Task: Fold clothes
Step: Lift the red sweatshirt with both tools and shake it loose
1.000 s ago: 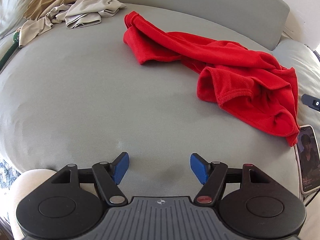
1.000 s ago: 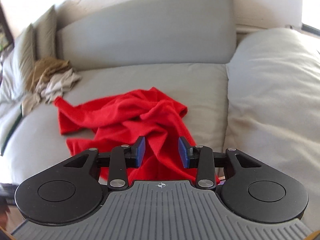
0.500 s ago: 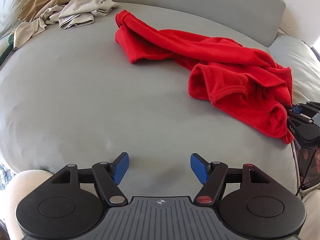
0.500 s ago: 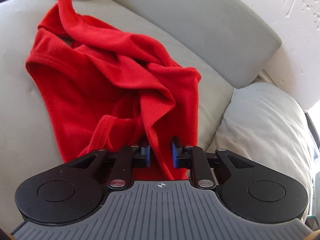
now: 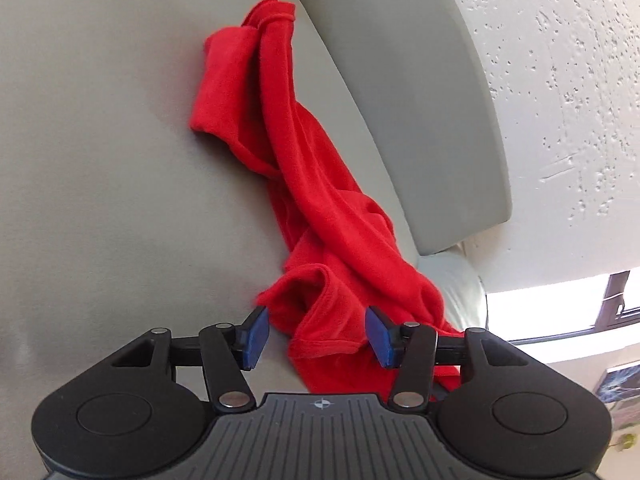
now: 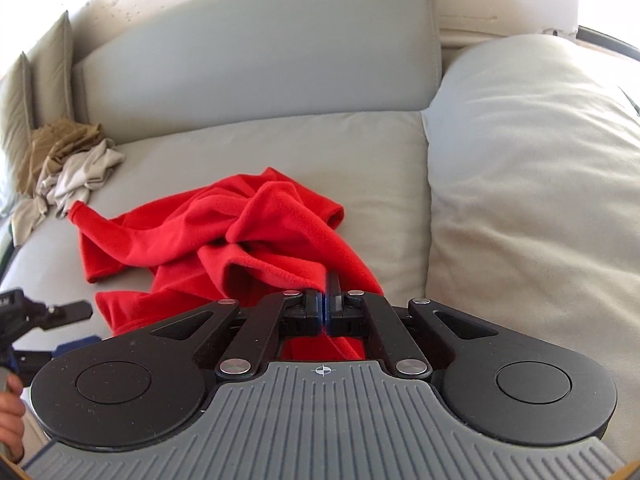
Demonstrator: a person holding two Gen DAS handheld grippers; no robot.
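A crumpled red garment (image 6: 224,236) lies on the grey sofa seat (image 6: 280,148). My right gripper (image 6: 325,309) is shut on a near edge of it, with red cloth pinched between the blue pads and hanging below them. In the left wrist view the same red garment (image 5: 316,216) stretches away along the seat toward the backrest. My left gripper (image 5: 318,336) stands open right over a hemmed fold of the cloth, one blue pad on each side. The left gripper also shows at the left edge of the right wrist view (image 6: 44,312).
A pile of beige and tan clothes (image 6: 68,164) sits at the far left of the seat. A large pale cushion (image 6: 532,184) fills the right side. The grey backrest (image 6: 260,52) runs behind. A person's hand (image 6: 10,420) shows at the lower left.
My right gripper has shut on the red garment's edge and pulled it up. My left gripper swung over to the garment's near end and stays open.
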